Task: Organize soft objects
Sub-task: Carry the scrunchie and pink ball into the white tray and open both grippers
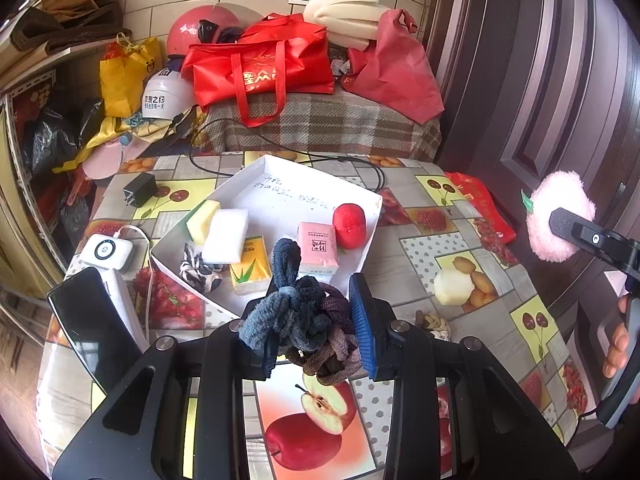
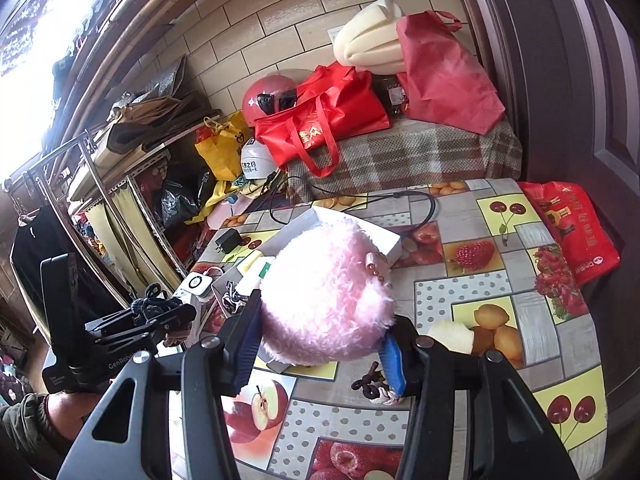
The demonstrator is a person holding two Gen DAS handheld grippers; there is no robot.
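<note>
Fuzzy pink plush ball (image 2: pixel 326 300) is squeezed between the blue pads of my right gripper (image 2: pixel 318 350), held up in the air over the bench (image 2: pixel 500 280), just this side of the white tray (image 2: pixel 394 242). My left gripper (image 1: pixel 316 332) is nearly closed on a tangled bunch of hair ties (image 1: pixel 300 316), dark blue and brown, also off the surface. That tray, seen from the left wrist, already holds a yellow sponge (image 1: pixel 203 220), a white foam block (image 1: pixel 225 236), two tissue packs, a red squishy toy (image 1: pixel 349 225) and a zebra-print scrunchie (image 1: pixel 199 272). A white foam chunk (image 1: pixel 448 286) and another hair tie (image 2: pixel 374 388) sit loose on the fruit-print cloth.
</note>
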